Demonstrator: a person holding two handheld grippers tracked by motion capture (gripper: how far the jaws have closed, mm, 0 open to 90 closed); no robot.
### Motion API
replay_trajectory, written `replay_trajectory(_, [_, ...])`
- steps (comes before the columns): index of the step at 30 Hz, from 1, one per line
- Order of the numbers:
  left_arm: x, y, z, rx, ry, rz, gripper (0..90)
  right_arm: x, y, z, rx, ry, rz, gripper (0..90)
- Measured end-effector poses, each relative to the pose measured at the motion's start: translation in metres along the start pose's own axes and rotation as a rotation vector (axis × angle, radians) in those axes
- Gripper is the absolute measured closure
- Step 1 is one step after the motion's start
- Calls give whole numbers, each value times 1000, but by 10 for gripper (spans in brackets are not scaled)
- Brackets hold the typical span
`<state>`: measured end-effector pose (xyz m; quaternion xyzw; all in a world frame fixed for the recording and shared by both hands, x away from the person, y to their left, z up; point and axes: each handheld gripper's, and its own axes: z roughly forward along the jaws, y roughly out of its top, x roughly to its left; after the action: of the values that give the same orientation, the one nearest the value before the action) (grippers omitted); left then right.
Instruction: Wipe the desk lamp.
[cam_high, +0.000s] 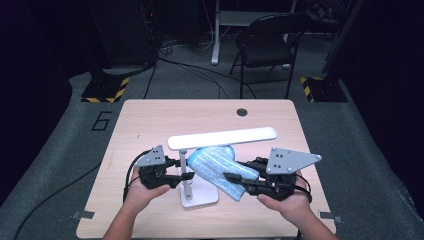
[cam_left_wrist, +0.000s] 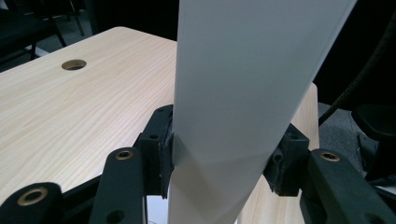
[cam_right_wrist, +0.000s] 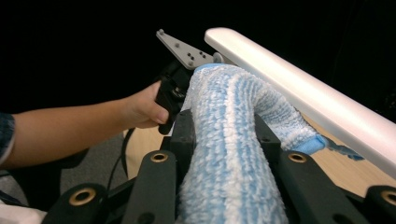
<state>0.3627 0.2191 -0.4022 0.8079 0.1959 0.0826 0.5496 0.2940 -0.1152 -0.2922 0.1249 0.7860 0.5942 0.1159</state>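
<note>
The blue-and-white cleaning mitt (cam_high: 221, 169) sits clamped between the jaws of the right gripper (cam_high: 234, 183); in the right gripper view the pads bite into its plush sides (cam_right_wrist: 224, 154) and its far end curves up against the underside of the lamp head (cam_right_wrist: 299, 88). The left gripper (cam_high: 176, 176) has its jaws closed on the lamp, the pads pressing both sides of a white part (cam_left_wrist: 233, 116) that fills the space between them in the left gripper view. From above, that grip looks to be at the lamp's post (cam_high: 184, 170), just above the base (cam_high: 199, 194) on the counter (cam_high: 150, 120).

The step in hand appears to be wiping the lamp head. To do it well, the left jaws should keep the lamp steady so it neither tips nor swivels, while the right jaws carry the mitt along the bar in long, light passes, the plush face flat against it rather than an edge.

Hard to make out: whether the mitt actually touches the bar or merely lies close. In the left gripper view the white part is cut off at top and bottom, so I cannot tell exactly which section of the lamp is held. The base is partly hidden behind the mitt from above.
</note>
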Motion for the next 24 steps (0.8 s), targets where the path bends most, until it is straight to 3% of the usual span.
replay_trajectory(9, [0,0,0,0,-4,-3,507,2,20,-5,-35,17,-7,687])
replay_trajectory(24, [0,-1,0,-4,-12,-4,505,-18,53,0,-55,-6,-15,687])
